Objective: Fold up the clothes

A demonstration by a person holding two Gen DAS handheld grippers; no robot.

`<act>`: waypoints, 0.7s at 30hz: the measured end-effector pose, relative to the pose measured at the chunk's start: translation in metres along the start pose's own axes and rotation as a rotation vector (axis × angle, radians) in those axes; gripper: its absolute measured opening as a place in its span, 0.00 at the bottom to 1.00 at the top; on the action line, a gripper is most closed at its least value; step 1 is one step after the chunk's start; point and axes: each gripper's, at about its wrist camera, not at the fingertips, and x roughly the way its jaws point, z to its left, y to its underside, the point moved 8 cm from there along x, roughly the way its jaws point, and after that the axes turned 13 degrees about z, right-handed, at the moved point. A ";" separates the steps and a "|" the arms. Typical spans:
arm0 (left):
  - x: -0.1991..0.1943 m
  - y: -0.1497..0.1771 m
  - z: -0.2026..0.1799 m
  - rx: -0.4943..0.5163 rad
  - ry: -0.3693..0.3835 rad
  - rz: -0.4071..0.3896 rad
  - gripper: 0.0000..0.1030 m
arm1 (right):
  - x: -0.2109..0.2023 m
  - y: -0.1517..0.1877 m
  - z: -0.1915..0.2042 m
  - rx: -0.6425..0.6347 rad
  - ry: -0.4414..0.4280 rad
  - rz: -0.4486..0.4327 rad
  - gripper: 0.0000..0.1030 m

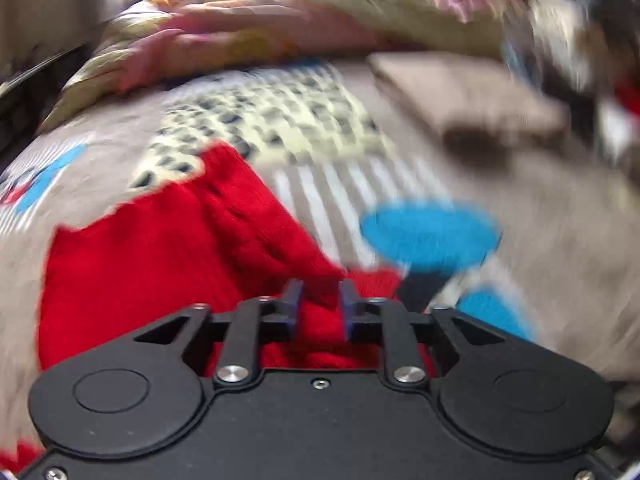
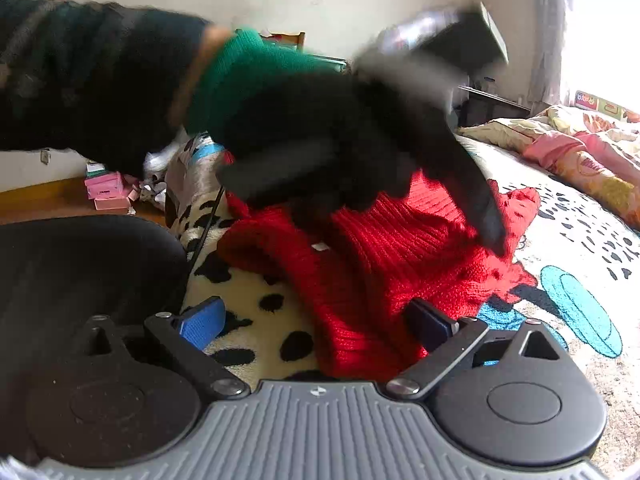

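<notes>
A red knitted sweater [image 1: 172, 248] lies bunched on a patterned bedspread [image 1: 304, 120]. My left gripper [image 1: 320, 300] is shut on a fold of the red sweater, its blue pads close together with red knit between them; this view is motion-blurred. In the right wrist view the same red sweater [image 2: 400, 264] lies in a heap. My right gripper [image 2: 320, 320] is open, its blue pads [image 2: 202, 322] wide apart just in front of the sweater's near edge. The left gripper's body and a gloved hand [image 2: 360, 140] hover blurred over the sweater.
A floral quilt [image 1: 260, 28] is heaped along the bed's far side. A folded beige garment [image 1: 464, 92] lies on the bed to the right. Pink boxes [image 2: 108, 190] sit on the wooden floor beside the bed. A window [image 2: 604, 28] is at the right.
</notes>
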 end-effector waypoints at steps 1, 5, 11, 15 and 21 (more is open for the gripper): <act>-0.019 0.003 0.006 -0.009 -0.016 -0.040 0.54 | 0.000 0.000 0.000 -0.002 0.002 -0.002 0.94; -0.082 0.046 0.058 -0.145 -0.155 -0.091 0.54 | -0.006 -0.001 -0.002 0.010 0.013 -0.035 0.94; -0.128 0.149 0.160 -0.620 -0.228 -0.094 0.53 | -0.015 -0.002 -0.010 0.054 0.039 -0.091 0.94; -0.124 0.176 0.170 -0.771 -0.097 -0.124 0.53 | -0.010 -0.003 -0.005 0.021 0.064 -0.082 0.94; -0.091 0.177 0.175 -0.887 -0.009 -0.116 0.48 | -0.012 -0.002 -0.008 0.029 0.072 -0.079 0.94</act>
